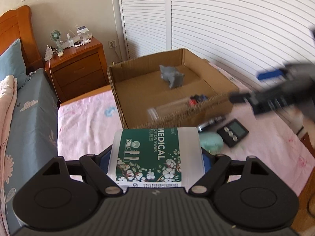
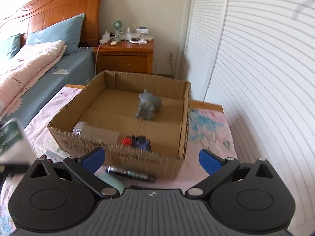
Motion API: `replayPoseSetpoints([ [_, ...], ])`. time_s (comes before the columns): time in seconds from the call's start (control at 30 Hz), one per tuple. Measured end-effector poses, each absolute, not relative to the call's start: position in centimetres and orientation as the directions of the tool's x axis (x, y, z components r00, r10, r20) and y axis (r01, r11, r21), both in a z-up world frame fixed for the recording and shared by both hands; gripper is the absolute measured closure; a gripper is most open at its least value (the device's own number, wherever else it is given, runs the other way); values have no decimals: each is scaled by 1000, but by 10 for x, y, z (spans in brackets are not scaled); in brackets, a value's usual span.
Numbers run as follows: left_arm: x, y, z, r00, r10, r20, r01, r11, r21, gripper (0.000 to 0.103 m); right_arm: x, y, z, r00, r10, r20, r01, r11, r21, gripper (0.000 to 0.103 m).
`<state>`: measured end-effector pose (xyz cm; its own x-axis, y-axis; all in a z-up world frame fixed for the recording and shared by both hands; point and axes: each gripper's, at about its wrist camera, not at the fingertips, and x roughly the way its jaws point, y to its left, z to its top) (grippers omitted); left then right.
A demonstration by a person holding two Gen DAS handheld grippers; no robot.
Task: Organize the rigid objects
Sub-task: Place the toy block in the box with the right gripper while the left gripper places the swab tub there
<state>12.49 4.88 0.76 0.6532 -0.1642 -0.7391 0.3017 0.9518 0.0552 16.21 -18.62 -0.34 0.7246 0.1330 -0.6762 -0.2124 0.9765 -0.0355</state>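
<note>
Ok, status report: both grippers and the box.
Left gripper shut on cotton swab box. Right gripper open, empty. Cardboard box ahead, nothing blocking.

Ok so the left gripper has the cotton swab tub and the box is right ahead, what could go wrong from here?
1. The cotton swab tub sits low in front of the cardboard box; brought forward without more lift, it may catch the near wall.
2. A clear jar and small toys lie just inside that wall, so a short drop could land on them.
3. The open right gripper hovers by the same wall and may get in the left gripper's way.
</note>
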Motion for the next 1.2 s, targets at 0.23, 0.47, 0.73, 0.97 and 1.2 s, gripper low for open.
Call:
replayPoseSetpoints([
  [0.23, 178, 38, 17, 641, -176, -747, 293, 956, 26, 21, 141, -194, -12, 692, 154, -705, -176, 983, 41, 0],
  [0.47, 235, 18, 19, 633, -152, -759, 288, 956, 48, 21, 123, -188, -11, 698, 137, -703, -176, 984, 17, 0],
  [0.73, 294, 8, 12, 634, -89, -769, 222, 973, 70, 20, 115, -199, -7, 709, 106, -697, -129, 991, 20, 0],
  [0.97, 304, 15, 5, 655, -31, -755, 150, 985, 90, 9, 110, -204, -8, 712, 112, -693, -121, 992, 35, 0],
  [1.2, 273, 23, 14, 649, -80, -757, 181, 982, 51, 8, 109, -201, -10, 708, 133, -694, -130, 990, 57, 0],
])
